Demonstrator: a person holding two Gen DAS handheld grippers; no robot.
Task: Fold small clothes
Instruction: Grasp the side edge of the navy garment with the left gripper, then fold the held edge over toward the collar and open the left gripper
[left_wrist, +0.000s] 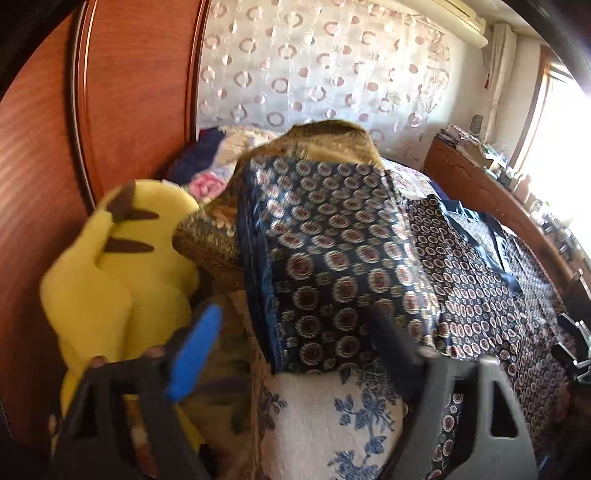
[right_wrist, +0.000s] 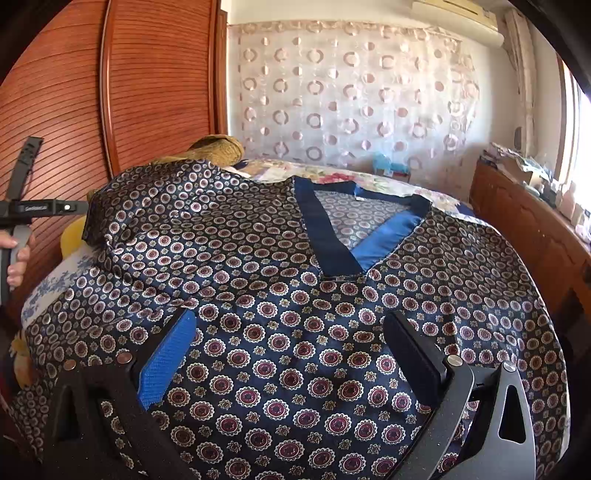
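At the far left, in the left wrist view, a yellow plush toy (left_wrist: 122, 273) leans against the wooden wardrobe (left_wrist: 55, 166), beside a gold brocade cushion (left_wrist: 210, 240) at the bed's edge. The left tongs (left_wrist: 295, 343) hang spread, gripping nothing, pointed at the folded-over sleeve side of the patterned top (left_wrist: 332, 240), likely placed to take that edge for a fold inward. The bedspread (left_wrist: 325, 413) with blue flowers shows bare beneath them. In the right wrist view the top (right_wrist: 295, 332), navy satin with round medallions, lies face up across the bed, its blue V-neck (right_wrist: 332, 240) pointing towards the camera, so the body is spread flat enough to fold. The right tongs (right_wrist: 291, 347) hover spread just over the chest area, holding nothing; contact with the cloth cannot be told. At far right a wooden footboard (right_wrist: 517, 229) borders the bed near the bright window (right_wrist: 580, 129).
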